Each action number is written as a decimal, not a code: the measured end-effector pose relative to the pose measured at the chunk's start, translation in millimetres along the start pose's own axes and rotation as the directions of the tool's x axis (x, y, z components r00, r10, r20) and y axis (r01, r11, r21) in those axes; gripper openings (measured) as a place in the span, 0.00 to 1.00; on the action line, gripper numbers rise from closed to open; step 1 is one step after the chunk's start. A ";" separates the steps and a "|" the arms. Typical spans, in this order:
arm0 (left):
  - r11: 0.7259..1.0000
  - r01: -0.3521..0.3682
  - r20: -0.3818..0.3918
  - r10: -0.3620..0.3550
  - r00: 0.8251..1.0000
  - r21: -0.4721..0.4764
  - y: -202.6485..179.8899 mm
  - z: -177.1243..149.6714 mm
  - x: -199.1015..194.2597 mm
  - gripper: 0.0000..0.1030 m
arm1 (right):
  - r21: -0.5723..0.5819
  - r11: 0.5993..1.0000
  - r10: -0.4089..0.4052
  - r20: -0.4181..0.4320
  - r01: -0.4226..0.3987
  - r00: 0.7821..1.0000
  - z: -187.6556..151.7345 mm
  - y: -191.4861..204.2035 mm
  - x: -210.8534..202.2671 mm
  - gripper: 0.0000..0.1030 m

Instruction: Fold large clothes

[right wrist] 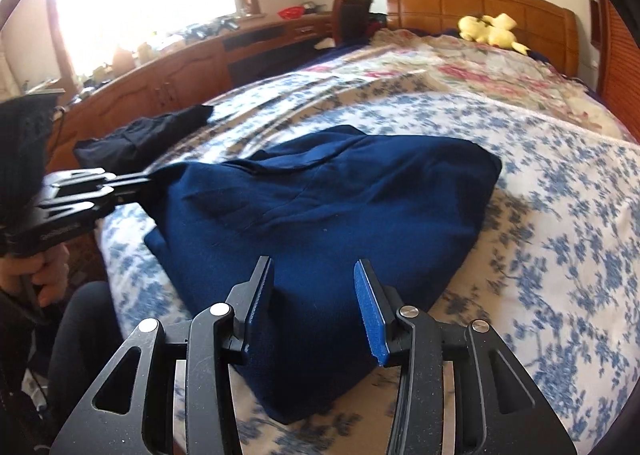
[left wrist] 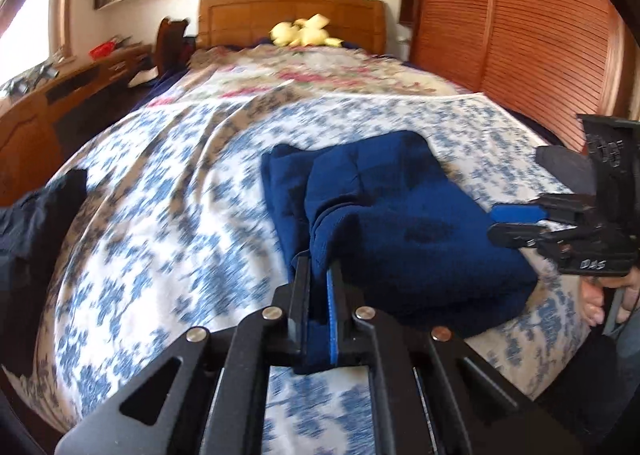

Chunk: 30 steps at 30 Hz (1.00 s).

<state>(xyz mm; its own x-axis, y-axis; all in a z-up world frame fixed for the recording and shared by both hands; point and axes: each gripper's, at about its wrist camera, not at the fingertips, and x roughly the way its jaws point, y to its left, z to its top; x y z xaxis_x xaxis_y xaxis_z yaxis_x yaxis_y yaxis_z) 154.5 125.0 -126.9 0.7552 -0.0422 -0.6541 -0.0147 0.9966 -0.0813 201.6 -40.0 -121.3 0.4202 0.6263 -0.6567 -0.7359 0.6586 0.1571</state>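
Floral bed [right wrist: 560,175] carries the half-folded blue garment [right wrist: 320,207], left tool [left wrist: 318,283] clamped on its edge to drag a fold over, right tool [right wrist: 314,283] spread apart above it, ready.

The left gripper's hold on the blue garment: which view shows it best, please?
The left wrist view: the left gripper is shut on the blue garment, seen close up. The right wrist view shows it from the side, small, fingertips hidden by cloth.
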 end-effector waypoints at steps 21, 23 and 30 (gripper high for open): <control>1.000 0.012 -0.051 -0.011 0.999 0.016 5.4 -43.4 -8.6 0.22 | -0.061 0.997 -0.058 -0.092 0.052 0.994 12.5 -5.1 29.0 0.41; 0.999 0.023 -0.058 -0.021 0.998 0.027 3.9 -43.9 -3.3 0.22 | -0.057 0.996 -0.072 -0.086 0.068 0.994 19.9 -9.3 33.5 0.41; 0.998 0.057 -0.087 -0.055 0.995 0.018 9.3 -46.7 19.5 0.22 | -0.057 0.991 -0.130 -0.127 0.124 0.983 41.4 -43.5 67.4 0.41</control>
<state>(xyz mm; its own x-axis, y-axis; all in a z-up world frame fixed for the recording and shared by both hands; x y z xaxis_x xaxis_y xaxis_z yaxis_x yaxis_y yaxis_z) 138.5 130.1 -175.6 0.6947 -0.1032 -0.7119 0.0403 0.9937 -0.1047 284.0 -9.2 -141.9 0.4413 0.4772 -0.7600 -0.7074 0.7061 0.0325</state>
